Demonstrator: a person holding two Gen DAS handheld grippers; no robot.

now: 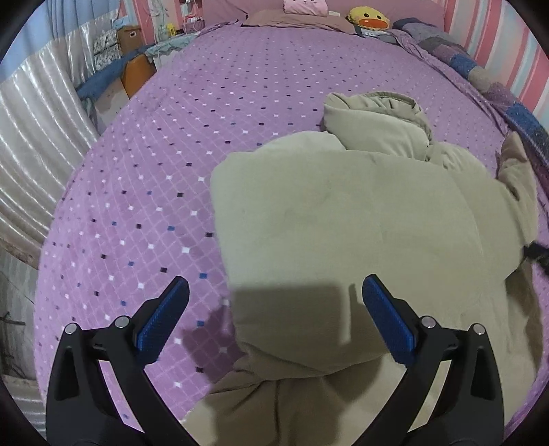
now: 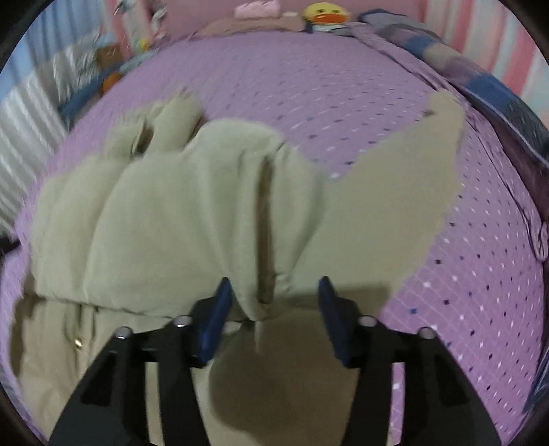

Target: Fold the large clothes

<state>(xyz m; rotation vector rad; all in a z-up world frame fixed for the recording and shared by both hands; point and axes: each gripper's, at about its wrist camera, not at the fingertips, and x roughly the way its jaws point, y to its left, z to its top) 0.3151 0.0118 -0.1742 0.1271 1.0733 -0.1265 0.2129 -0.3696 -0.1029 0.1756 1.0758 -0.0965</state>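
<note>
Left wrist view: my left gripper hangs over the bed with its jaws wide apart and nothing between the blue pads. Below and ahead of it lies the coat, a bulky beige padded thing spread on the purple dotted bedspread. The near edge of a folded-over panel runs straight across just beyond my fingertips, with a rounded roll of fabric under it. The hood is bunched at the far end of the coat, and a sleeve sticks out toward the right side of the bed. My gripper casts a dark shadow on the cloth and on the spread beside it.

Right wrist view: this picture is blurred. My right gripper points down at the same coat, its jaws partly apart. A hanging fold of fabric drops between the pads, but neither pad presses on it, so I am holding nothing. A small gold snap shows on the lower layer at the left. The sleeve lies flat, reaching away toward the right edge of the bed.

At the head of the bed sit a yellow duck plush and a pink pillow, well apart from the coat.
</note>
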